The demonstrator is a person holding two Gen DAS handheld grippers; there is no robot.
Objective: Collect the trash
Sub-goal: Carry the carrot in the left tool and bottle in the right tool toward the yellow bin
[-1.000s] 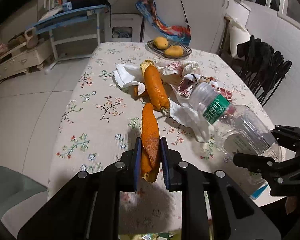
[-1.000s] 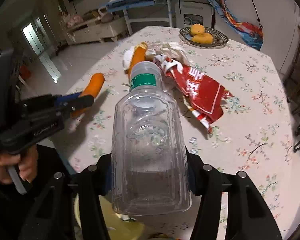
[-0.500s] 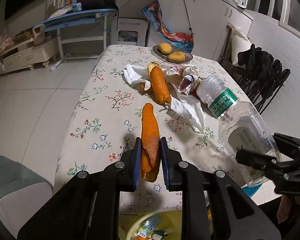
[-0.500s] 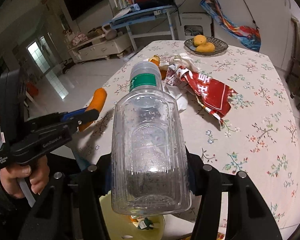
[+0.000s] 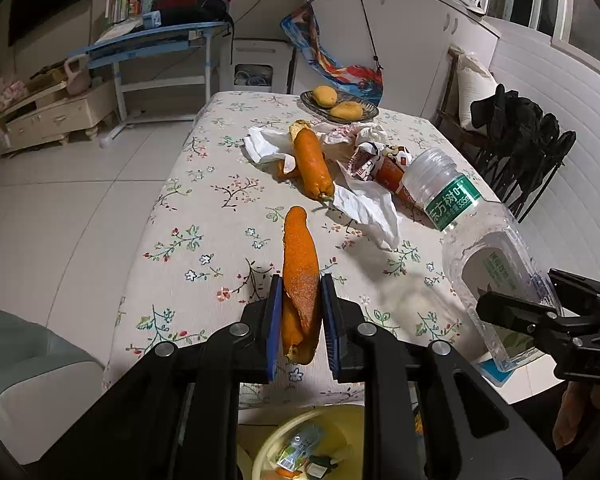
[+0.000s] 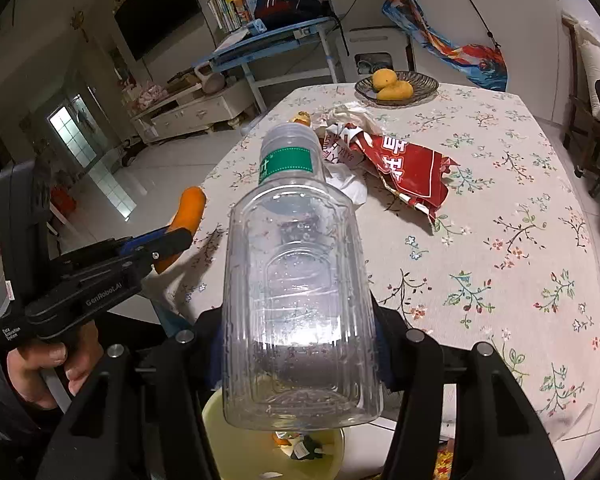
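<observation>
My left gripper (image 5: pixel 299 320) is shut on a long strip of orange peel (image 5: pixel 298 264), held in the air above the near edge of the floral table (image 5: pixel 204 240). A clear empty plastic bottle (image 6: pixel 296 280) with a green label is clamped in my right gripper (image 6: pixel 298 344), neck pointing away over the table. The bottle (image 5: pixel 488 256) and right gripper also show at the right of the left wrist view. Below both grippers, off the table edge, stands a yellow bin (image 5: pixel 312 440) with trash inside. More peel (image 5: pixel 312 160), white tissues (image 5: pixel 364 208) and a red wrapper (image 6: pixel 408 164) lie mid-table.
A dish with two mangoes (image 5: pixel 340 104) sits at the table's far end. Black chairs (image 5: pixel 524 148) stand to the right of the table. A blue desk (image 5: pixel 160 40) and a low cabinet (image 5: pixel 48 116) are across the tiled floor. A person's hand (image 6: pixel 52 364) grips the left tool.
Both grippers have drawn back from the table toward its near edge, still holding the peel and the bottle. The yellow bin has come into view below them.
</observation>
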